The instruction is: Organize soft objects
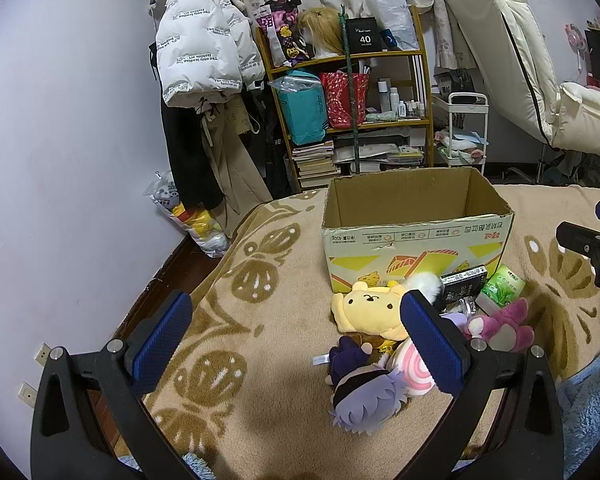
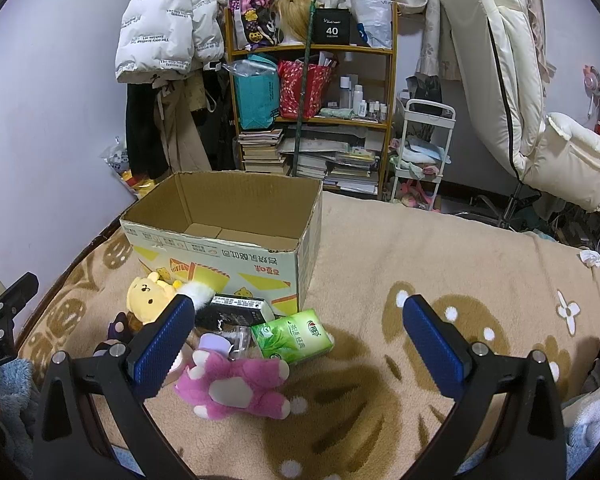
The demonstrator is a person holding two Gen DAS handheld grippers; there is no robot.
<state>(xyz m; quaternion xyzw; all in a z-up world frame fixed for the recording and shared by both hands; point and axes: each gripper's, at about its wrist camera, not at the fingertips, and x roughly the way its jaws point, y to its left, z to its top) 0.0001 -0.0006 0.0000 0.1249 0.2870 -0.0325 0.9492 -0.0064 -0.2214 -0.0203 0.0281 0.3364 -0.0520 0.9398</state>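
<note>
An open cardboard box stands on the beige patterned blanket, with nothing visible inside. In front of it lies a pile: a yellow bear plush, a purple-haired doll, a pink bear plush, a pink swirl plush, a green tissue pack and a black packet. My left gripper is open, hovering just left of the pile. My right gripper is open above the pink bear and tissue pack.
A shelf crammed with bags, books and bottles stands behind the bed, next to hanging coats and a white cart. A cream recliner is at the right. Bare blanket stretches right of the box.
</note>
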